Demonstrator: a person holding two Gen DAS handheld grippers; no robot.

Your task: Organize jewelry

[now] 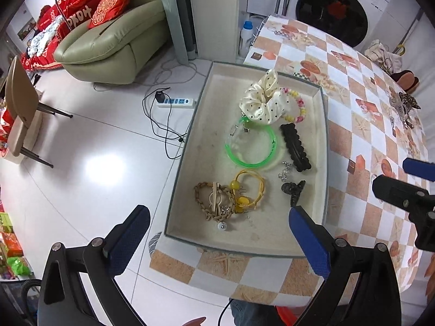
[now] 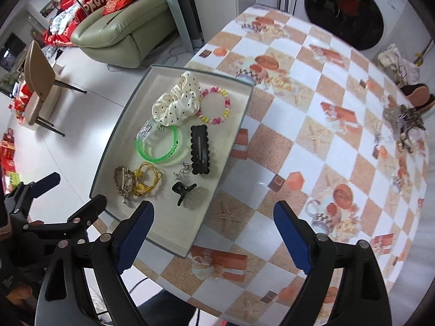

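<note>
hovering with our left gripper (image 1: 217, 225) and right gripper (image 2: 212, 231) both spread and empty, we keep sorted pieces in the tray (image 2: 122, 125) at left, while a loose jewelry pile (image 2: 402, 125) waits far right.

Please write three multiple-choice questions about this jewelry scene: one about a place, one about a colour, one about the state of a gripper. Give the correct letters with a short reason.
1. Where does the polka-dot scrunchie lie?
A. on the floor
B. in the tray
C. on the sofa

2. What colour is the plastic bangle?
A. green
B. red
C. white

3. How is the right hand-held gripper?
A. shut on a clip
B. shut on nothing
C. open, empty

Answers:
1 B, it rests inside the tray's far end.
2 A, the ring is bright green.
3 C, its blue fingers stand wide apart with only tablecloth between them.
</note>
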